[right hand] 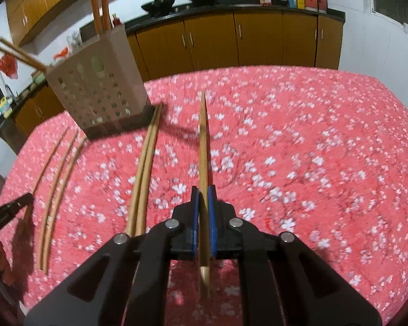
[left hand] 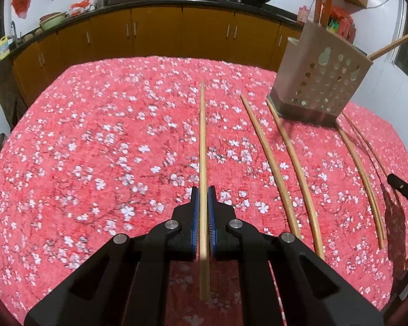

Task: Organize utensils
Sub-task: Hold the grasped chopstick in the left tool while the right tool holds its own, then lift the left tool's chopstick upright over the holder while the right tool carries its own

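Left gripper (left hand: 203,190): clamped on chopstick (left hand: 203,135). Right gripper (right hand: 203,190): clamped on another chopstick (right hand: 203,141). Holder (left hand: 317,81): upper right of frame.

Your open tablecloth (left hand: 95,141) lies left of the loose chopsticks (left hand: 285,168); the perforated holder (left hand: 318,81), touching their far ends, blocks passage at far right.

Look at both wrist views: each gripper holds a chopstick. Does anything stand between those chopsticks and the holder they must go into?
Nothing visible blocks either one. The left gripper and right gripper each clamp a chopstick above the tablecloth; the holder stands ahead, open-topped. Loose chopsticks lie flat below.
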Tool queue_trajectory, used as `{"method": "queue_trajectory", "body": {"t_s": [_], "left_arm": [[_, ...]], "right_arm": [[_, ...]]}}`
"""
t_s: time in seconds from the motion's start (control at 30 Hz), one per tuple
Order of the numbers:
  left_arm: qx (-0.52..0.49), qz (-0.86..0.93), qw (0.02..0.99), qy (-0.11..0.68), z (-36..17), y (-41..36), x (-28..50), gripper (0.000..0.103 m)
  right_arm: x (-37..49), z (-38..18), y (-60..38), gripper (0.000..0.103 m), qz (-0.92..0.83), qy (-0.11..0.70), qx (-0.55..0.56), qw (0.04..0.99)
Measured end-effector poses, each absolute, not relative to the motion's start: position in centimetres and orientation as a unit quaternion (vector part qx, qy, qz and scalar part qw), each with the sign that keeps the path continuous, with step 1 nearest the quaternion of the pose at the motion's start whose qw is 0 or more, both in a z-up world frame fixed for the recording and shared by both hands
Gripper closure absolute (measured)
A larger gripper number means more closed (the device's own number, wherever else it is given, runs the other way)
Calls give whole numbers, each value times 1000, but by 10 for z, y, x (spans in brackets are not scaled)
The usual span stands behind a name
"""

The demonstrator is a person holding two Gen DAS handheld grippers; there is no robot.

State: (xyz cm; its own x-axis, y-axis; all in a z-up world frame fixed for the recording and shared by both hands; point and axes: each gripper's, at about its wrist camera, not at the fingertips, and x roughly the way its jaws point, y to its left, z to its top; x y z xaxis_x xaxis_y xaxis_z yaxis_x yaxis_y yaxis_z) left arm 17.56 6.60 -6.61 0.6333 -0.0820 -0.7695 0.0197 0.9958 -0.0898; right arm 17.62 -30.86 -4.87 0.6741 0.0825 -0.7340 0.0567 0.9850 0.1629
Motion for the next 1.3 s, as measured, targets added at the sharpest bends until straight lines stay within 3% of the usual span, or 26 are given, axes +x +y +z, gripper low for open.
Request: {"method": "queue_trajectory", "body": {"t_s": [0.6, 0.97, 1.3], "left_arm": [[-60, -39, 952, 299, 38, 69, 156, 96], [-64, -49, 964, 254, 69, 68, 150, 96], [-58, -104, 973, 196, 120, 47, 139, 96]], "right_arm": [[154, 31, -324, 95, 9, 296, 101, 950], [151, 59, -321, 95, 13, 255, 97, 962], [138, 131, -305, 95, 101, 188, 104, 971]]}}
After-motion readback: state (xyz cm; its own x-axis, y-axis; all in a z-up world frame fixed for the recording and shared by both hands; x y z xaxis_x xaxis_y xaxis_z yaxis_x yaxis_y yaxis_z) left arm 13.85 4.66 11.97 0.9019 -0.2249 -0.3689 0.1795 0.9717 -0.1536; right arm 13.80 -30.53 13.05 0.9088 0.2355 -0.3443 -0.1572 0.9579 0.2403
